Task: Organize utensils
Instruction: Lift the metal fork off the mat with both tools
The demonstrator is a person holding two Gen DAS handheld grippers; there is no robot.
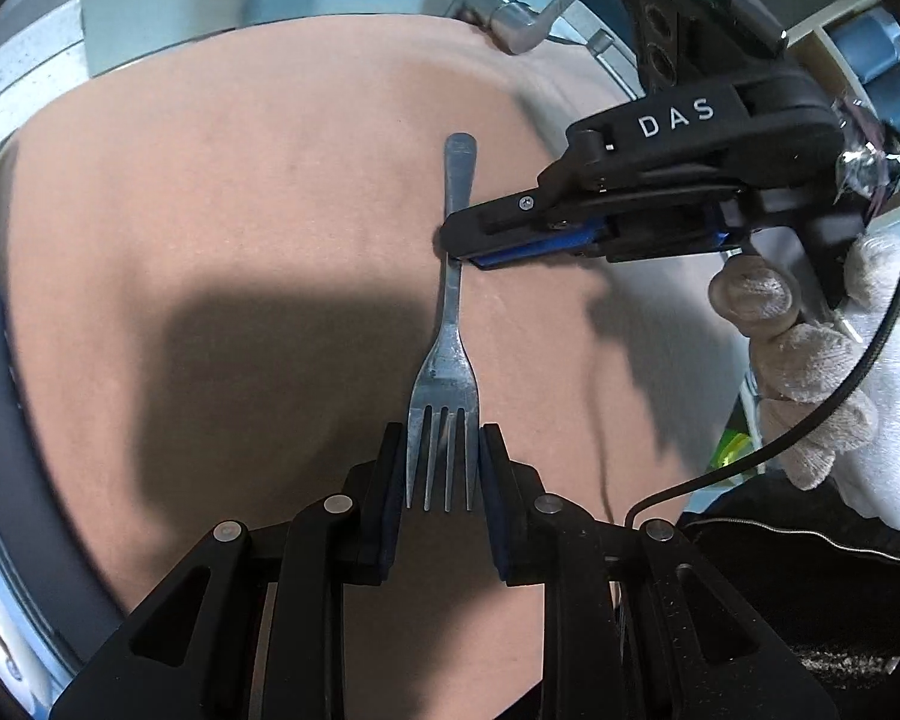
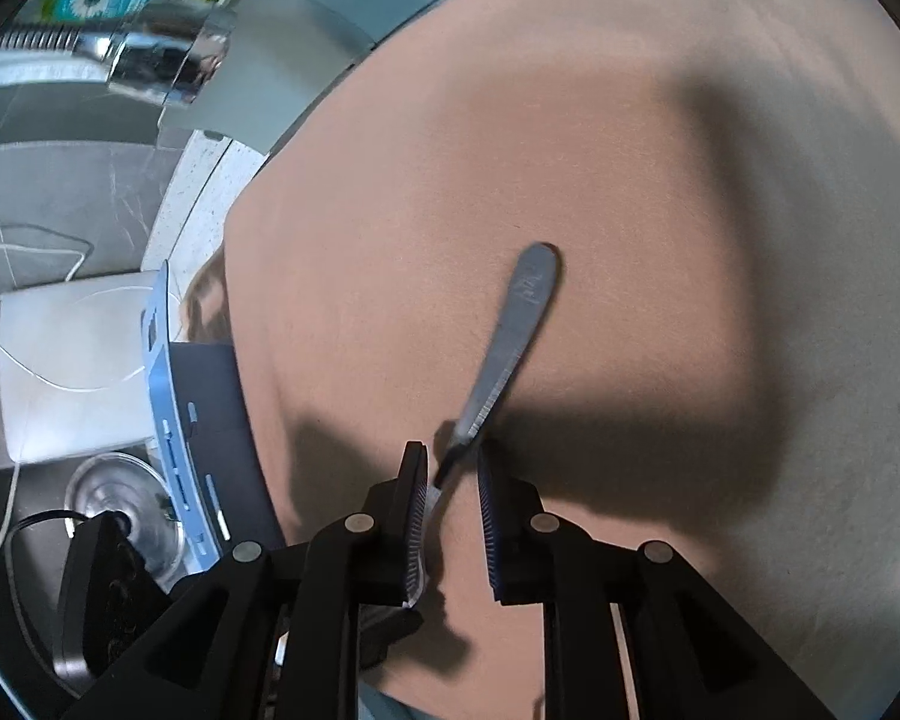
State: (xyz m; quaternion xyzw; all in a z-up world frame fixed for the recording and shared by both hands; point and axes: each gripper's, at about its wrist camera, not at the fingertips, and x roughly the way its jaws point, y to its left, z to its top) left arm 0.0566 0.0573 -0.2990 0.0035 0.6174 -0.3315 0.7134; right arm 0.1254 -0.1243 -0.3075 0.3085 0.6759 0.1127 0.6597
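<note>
A: Any writing?
B: "DAS" in white on the right gripper point(image 1: 459, 252).

A: The fork point(image 1: 447, 354)?
B: Flat on the tan cloth point(image 1: 240, 192), long axis running away from the left gripper point(image 1: 441, 468), tines nearest it.

A: Claws?
B: Left pads flank the tines, apparently touching. Right's are parted around the handle, seemingly not clamped.

Left gripper point(image 1: 442, 468) brackets fork point(image 1: 448, 360) tines; right gripper point(image 1: 459, 240) meets its handle.
</note>
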